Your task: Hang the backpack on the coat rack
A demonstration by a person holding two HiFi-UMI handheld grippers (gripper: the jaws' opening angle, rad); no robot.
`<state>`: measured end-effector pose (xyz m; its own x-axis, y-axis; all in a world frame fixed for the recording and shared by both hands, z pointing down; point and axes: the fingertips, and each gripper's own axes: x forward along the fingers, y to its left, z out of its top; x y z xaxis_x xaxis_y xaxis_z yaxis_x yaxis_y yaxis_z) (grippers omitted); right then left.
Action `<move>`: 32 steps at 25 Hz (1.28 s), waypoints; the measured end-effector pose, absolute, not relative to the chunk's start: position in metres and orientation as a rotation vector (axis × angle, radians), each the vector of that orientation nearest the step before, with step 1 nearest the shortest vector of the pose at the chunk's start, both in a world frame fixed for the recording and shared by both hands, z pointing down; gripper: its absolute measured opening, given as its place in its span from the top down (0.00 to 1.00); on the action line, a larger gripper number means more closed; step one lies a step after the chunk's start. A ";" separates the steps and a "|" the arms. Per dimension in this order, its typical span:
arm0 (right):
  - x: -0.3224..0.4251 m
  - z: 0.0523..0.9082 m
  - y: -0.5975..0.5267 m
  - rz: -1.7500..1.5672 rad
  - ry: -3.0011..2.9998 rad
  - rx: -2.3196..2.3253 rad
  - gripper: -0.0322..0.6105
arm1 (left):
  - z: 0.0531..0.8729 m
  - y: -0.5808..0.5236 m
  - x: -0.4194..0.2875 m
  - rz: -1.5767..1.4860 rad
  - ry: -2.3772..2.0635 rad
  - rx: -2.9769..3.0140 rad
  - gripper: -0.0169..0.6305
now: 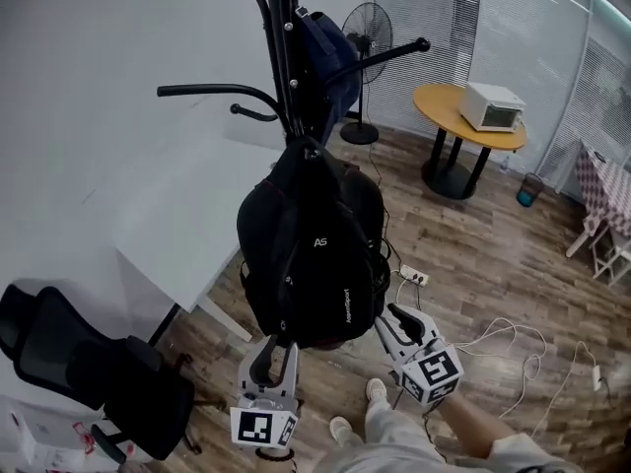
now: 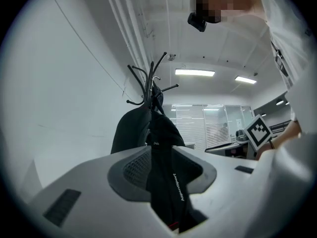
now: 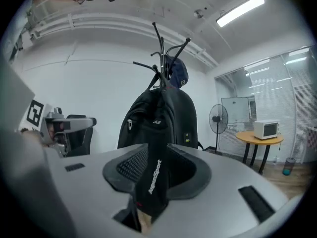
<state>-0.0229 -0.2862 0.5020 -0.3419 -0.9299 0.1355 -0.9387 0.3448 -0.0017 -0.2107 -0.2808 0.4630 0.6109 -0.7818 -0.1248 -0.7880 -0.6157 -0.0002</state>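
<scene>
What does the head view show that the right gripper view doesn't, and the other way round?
Only the head view: the left gripper and right gripper from above, the person's shoes and a power strip on the floor. Only the right gripper view: the ceiling light and, close up, a backpack strap between its open jaws. Both: the backpack hanging on the coat rack, the fan and the round table.

A white microwave (image 1: 490, 105) sits on a round yellow table (image 1: 440, 103) near a fan (image 1: 367, 30); a black chair (image 1: 94, 365) stands apart.
</scene>
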 end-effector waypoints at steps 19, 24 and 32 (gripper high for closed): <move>0.013 0.511 -0.187 0.207 -2.470 1.855 0.79 | 0.442 -0.203 -0.167 0.254 1.243 -2.780 0.77; 0.021 0.499 -0.144 0.227 -2.557 1.828 0.86 | 0.451 -0.172 -0.167 0.230 1.388 -2.768 0.88; 0.034 0.518 -0.049 0.325 -2.604 1.675 0.89 | 0.492 -0.086 -0.158 0.106 1.620 -2.821 0.96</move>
<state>0.0338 -0.0488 0.5185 -0.4211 -0.8968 0.1360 -0.9027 0.3997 -0.1593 -0.1575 -0.0857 0.4923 0.5041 -0.8637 0.0001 -0.8563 -0.4997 0.1306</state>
